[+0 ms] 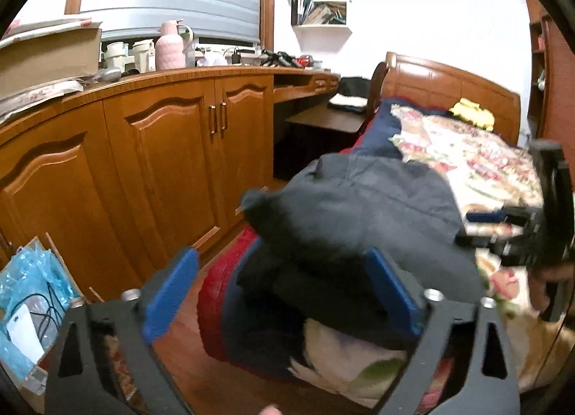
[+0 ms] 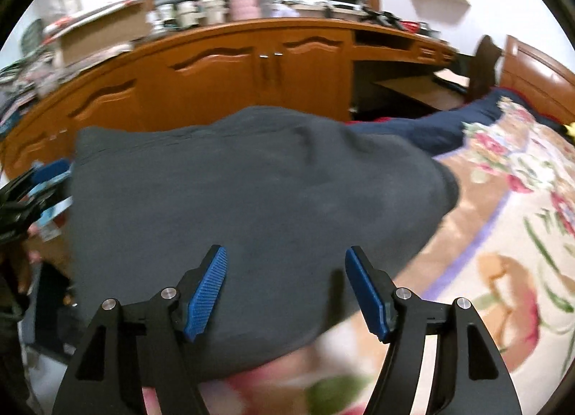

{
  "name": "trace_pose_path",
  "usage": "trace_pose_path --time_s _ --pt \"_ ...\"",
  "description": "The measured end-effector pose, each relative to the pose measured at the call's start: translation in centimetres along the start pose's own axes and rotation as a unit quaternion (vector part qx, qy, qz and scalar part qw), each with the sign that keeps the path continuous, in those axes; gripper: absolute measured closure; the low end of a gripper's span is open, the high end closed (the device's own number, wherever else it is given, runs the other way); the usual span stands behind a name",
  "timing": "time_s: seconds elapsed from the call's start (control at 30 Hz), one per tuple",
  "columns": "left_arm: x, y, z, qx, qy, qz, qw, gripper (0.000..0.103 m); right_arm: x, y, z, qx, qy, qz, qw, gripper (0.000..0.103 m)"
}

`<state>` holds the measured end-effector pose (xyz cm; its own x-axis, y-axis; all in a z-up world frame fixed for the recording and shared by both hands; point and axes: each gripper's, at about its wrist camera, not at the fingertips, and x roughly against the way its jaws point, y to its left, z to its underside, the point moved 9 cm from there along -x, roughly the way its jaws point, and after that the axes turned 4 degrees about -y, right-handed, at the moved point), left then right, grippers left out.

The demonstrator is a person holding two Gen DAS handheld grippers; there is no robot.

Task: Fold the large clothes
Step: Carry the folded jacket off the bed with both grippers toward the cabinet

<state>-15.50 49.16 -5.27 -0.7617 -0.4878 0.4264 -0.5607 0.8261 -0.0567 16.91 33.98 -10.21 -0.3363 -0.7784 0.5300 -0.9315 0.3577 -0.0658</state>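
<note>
A dark grey garment (image 1: 359,210) lies in a folded bundle on the near corner of the bed, over the floral bedspread (image 1: 478,160). In the right wrist view it (image 2: 251,206) spreads wide in front of the fingers. My left gripper (image 1: 284,278) is open, its blue pads either side of the garment's near edge, nothing clamped. My right gripper (image 2: 285,282) is open just above the grey cloth. It also shows in the left wrist view at the right edge (image 1: 510,224).
Wooden cabinets (image 1: 151,149) run along the left, their top crowded with a pink flask (image 1: 170,45) and boxes. A box with blue plastic (image 1: 32,289) sits on the floor. A wooden headboard (image 1: 449,88) and a yellow item (image 1: 470,111) are at the bed's far end.
</note>
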Motion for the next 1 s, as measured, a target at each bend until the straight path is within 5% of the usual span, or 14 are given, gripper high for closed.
trace_pose_path --time_s 0.4,0.83,1.0 --pt "1.4 -2.3 -0.5 -0.017 0.001 0.006 0.9998 0.000 -0.1 0.8 1.6 0.004 0.004 -0.013 1.000 0.033" --pt "2.4 -9.0 -0.6 -0.047 0.004 0.034 0.9983 0.000 7.0 2.2 2.9 -0.010 -0.021 -0.003 1.000 0.033" --pt "3.4 -12.8 -0.3 -0.056 -0.007 0.054 0.9969 0.000 10.4 0.6 4.9 -0.036 -0.026 0.010 0.999 0.020"
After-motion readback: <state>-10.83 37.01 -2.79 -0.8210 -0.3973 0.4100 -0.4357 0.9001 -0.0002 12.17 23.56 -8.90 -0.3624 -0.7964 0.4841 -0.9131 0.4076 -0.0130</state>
